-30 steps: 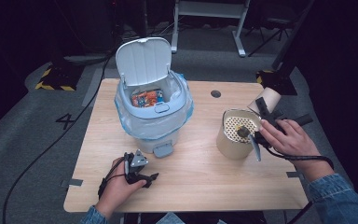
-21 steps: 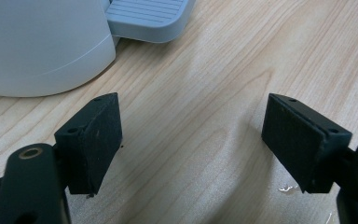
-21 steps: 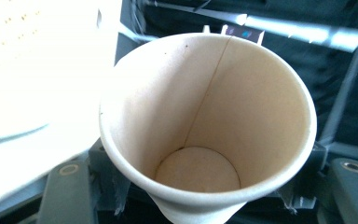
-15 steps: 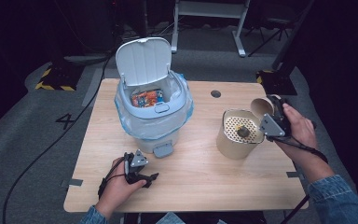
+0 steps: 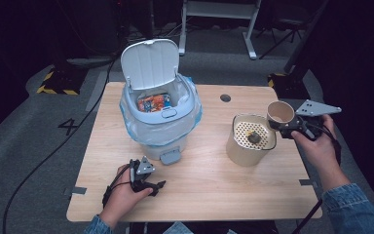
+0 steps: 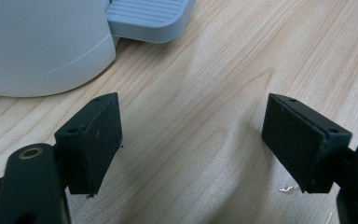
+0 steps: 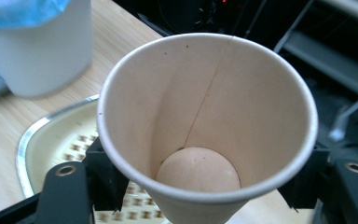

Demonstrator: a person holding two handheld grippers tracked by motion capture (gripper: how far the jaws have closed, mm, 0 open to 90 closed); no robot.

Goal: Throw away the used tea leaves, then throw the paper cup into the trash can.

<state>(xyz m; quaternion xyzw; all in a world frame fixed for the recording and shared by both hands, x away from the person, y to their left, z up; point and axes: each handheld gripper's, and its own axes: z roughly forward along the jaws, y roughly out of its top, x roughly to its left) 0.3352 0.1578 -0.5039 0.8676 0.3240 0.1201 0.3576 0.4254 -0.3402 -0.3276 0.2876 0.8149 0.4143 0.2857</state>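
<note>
Right hand-held gripper [image 5: 286, 127] clamped on a tan paper cup [image 5: 280, 113], now lifted at the far right rim of the round beige perforated-top container [image 5: 249, 139]; earlier the cup was beside it and the jaws have just been opening slightly. Left hand-held gripper [image 5: 148, 181] unchanged, jaws apart over the wooden counter [image 5: 209, 170], near the grey pedal bin [image 5: 159, 114].

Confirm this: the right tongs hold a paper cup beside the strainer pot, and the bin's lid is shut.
Not quite. The bin's lid stands open, as the high view shows. The rest holds: the right tongs grip the paper cup beside the strainer pot.
</note>
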